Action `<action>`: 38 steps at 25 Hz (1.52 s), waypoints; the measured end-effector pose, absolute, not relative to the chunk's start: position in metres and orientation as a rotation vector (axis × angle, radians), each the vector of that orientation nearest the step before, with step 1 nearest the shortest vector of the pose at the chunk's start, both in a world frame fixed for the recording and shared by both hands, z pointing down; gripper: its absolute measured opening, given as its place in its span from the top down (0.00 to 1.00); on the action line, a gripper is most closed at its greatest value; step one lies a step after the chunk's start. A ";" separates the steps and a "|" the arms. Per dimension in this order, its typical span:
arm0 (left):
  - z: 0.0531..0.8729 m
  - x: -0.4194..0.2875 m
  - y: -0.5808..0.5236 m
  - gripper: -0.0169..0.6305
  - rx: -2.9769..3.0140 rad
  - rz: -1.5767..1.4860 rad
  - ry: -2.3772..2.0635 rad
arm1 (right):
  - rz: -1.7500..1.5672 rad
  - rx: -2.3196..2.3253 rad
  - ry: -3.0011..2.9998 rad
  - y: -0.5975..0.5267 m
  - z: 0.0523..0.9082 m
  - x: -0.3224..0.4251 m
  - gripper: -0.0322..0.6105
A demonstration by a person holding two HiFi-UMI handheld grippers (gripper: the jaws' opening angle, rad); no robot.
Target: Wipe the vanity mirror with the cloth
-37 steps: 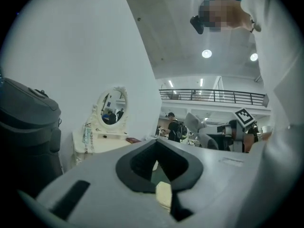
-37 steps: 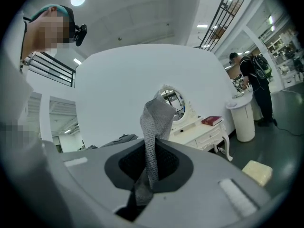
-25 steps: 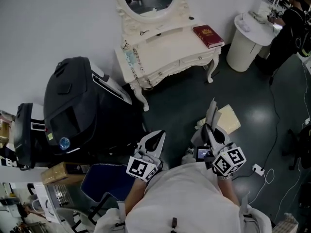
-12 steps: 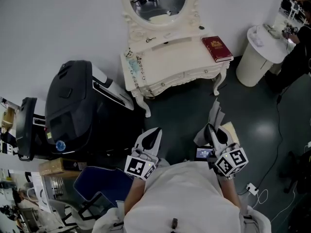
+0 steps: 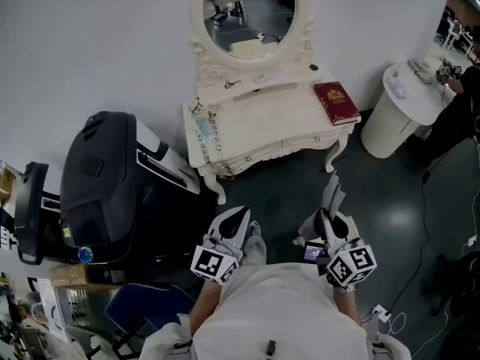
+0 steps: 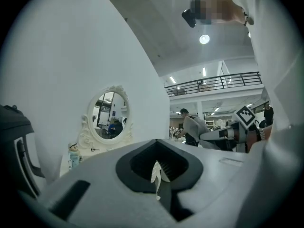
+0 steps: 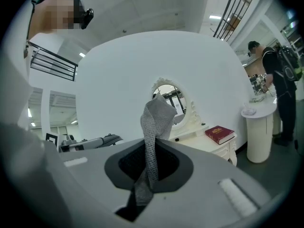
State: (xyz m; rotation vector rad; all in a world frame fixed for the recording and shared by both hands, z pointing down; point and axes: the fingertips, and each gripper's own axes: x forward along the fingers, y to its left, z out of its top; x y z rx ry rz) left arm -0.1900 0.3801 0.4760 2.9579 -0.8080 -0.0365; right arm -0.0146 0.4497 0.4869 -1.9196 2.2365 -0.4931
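Observation:
The oval vanity mirror (image 5: pixel 249 13) in its cream carved frame stands on a cream vanity table (image 5: pixel 255 130) against the white wall. My right gripper (image 5: pixel 331 203) is shut on a grey knit cloth (image 5: pixel 332 187), well short of the table. In the right gripper view the cloth (image 7: pixel 155 127) stands up from the jaws and partly covers the mirror (image 7: pixel 175 100). My left gripper (image 5: pixel 235 225) is shut beside it, holding nothing I can name; a thin white sliver (image 6: pixel 156 174) shows at its seam. The mirror (image 6: pixel 108 115) is far ahead in the left gripper view.
A red book (image 5: pixel 336 102) lies on the table's right end. A large black machine (image 5: pixel 97 190) fills the floor at left. A white round pedestal (image 5: pixel 405 107) stands at right, with a person (image 7: pixel 280 80) beside it. Dark floor lies between me and the vanity.
The vanity and mirror have slid lower and nearer in the head view. Both grippers keep the same pose, and the cloth stays in the right one.

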 end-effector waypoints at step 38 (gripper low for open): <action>0.463 -0.063 0.016 0.96 2.941 -0.040 -0.912 | -0.568 -1.908 2.299 0.068 0.500 0.128 0.92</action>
